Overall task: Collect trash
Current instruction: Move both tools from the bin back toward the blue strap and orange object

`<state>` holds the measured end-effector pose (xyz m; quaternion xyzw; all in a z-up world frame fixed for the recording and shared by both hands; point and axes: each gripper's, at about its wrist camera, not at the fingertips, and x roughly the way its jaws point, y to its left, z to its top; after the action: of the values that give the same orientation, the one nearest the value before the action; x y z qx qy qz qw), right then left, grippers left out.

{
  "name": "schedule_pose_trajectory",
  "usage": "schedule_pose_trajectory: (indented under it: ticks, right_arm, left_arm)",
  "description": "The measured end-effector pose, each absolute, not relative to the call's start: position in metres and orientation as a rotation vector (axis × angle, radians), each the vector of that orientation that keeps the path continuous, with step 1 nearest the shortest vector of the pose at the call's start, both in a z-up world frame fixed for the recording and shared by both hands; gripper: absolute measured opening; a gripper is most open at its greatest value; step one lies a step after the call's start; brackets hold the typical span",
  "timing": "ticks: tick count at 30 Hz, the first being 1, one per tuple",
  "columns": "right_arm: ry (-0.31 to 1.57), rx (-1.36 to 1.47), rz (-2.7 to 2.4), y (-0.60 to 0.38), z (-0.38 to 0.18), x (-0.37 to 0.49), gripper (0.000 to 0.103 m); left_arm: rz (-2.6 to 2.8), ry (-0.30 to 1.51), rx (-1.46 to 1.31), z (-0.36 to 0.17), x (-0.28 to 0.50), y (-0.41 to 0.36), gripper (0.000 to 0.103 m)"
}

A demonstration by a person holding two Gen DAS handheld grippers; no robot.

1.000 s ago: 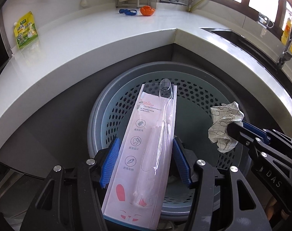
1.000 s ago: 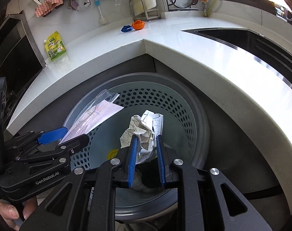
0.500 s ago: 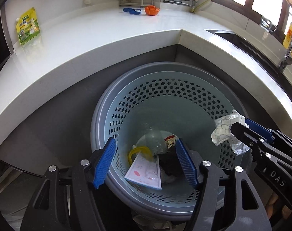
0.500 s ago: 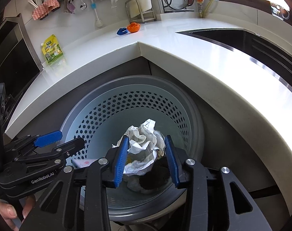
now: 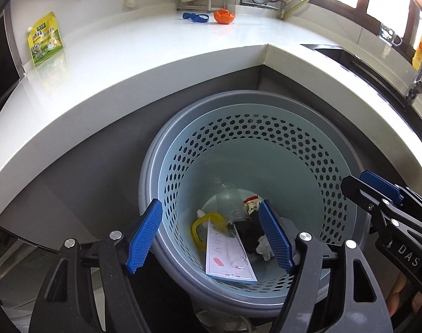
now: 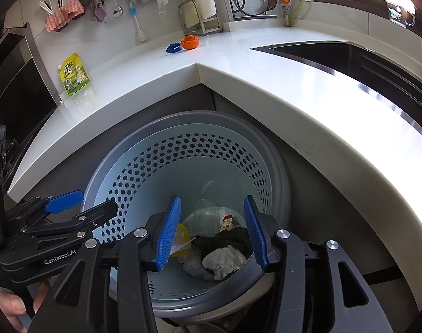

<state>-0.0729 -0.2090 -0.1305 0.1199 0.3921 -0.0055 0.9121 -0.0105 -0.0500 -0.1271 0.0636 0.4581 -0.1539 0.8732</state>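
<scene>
A perforated pale blue trash basket [image 5: 266,127] stands below the counter corner and also shows in the right wrist view [image 6: 183,149]. At its bottom lie a pink-and-white toothbrush package [image 5: 227,260], a crumpled paper wad [image 6: 224,258], a yellow ring [image 5: 197,227], clear plastic and a black piece. My left gripper [image 5: 211,238] is open and empty above the basket's near rim. My right gripper [image 6: 212,233] is open and empty over the basket; it also shows at the right of the left wrist view [image 5: 383,194].
A white L-shaped countertop [image 5: 155,44] wraps behind the basket. On it are a green-yellow pouch [image 5: 44,41], a blue object [image 5: 195,16] and an orange object [image 5: 224,16]. A dark sink [image 6: 349,55] lies at the right. Utensils hang on the wall.
My left gripper opened and the toothbrush package dropped into the basket. My right gripper then opened and the crumpled paper fell in. Both grippers are now empty.
</scene>
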Motion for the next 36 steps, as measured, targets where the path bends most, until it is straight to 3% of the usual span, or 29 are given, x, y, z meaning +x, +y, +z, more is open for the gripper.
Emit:
schedule_pose_trajectory:
  ticks: [17,36]
  right_arm:
    - [0.776,0.265,-0.005,-0.214,-0.12,-0.079,0.056]
    - [0.596,0.149,0.081,-0.211,-0.024,-0.035,0.071]
  left_arm:
    - [-0.313,0.894,0.126,-0.105,-0.013,-0.043,0.081]
    - [-0.279,0.678,0.097,-0.008,0.03,-0.029,0.096]
